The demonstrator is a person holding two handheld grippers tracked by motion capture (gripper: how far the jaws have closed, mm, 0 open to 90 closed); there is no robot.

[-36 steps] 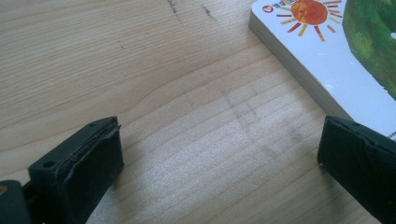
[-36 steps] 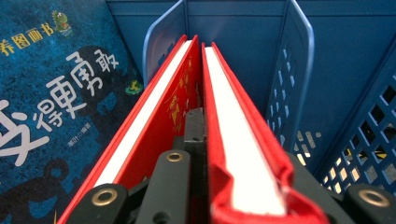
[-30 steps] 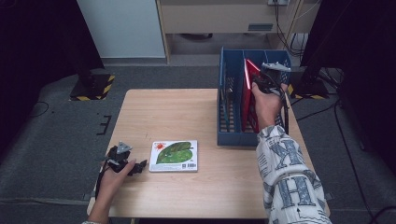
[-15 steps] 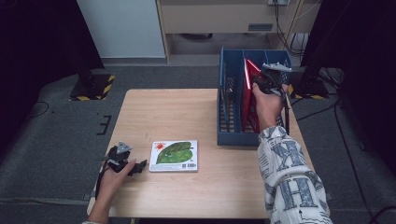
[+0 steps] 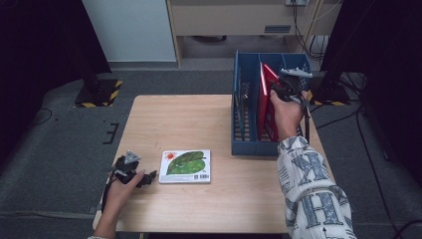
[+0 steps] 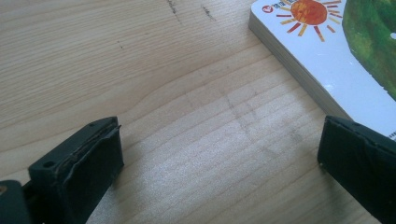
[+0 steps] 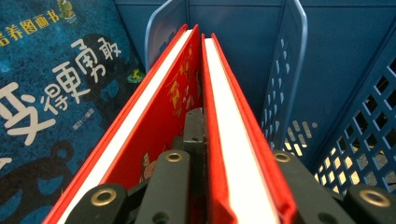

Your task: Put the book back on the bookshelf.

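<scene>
A blue file rack (image 5: 245, 130) stands at the table's right side with two red books (image 5: 267, 94) upright in it. My right gripper (image 5: 279, 90) reaches in from above and is shut on the top edge of the right-hand red book (image 7: 233, 140); one jaw sits between the two red books. A white picture book with a green leaf and a sun (image 5: 186, 166) lies flat near the front left. My left gripper (image 5: 147, 177) rests open on the table just left of it, and the picture book's corner (image 6: 322, 56) lies beyond its wide-apart jaws (image 6: 219, 163).
A dark blue book with white characters (image 7: 46, 93) stands in the rack left of the red ones. The wooden table (image 5: 199, 119) has bare surface between the picture book and the rack. Cables and dark stands surround the table on the floor.
</scene>
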